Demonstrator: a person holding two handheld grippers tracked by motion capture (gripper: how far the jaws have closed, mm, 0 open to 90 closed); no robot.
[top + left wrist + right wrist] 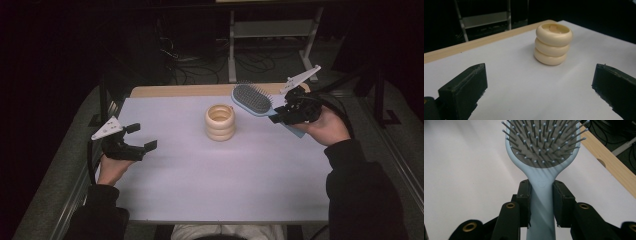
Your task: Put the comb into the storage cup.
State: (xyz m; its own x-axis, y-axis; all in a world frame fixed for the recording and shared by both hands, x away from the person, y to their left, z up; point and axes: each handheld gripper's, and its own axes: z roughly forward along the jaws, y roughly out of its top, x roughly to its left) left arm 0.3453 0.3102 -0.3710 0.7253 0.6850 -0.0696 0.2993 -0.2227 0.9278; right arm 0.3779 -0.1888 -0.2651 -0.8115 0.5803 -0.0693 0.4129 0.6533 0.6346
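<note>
High view shows your right gripper [278, 116] clamped on the blue hairbrush [252, 100] handle, bristles up, lifted near the table's [210, 180] far right corner. Left gripper [141, 138] hangs wide and empty by the left edge. Keep the brush level and clear of the 3-ring cream stack [220, 122].

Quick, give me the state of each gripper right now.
Left gripper: open, holding nothing, jaws wide apart above the table.
Right gripper: shut on the blue hairbrush, clamped at its handle, bristles facing up.
</note>
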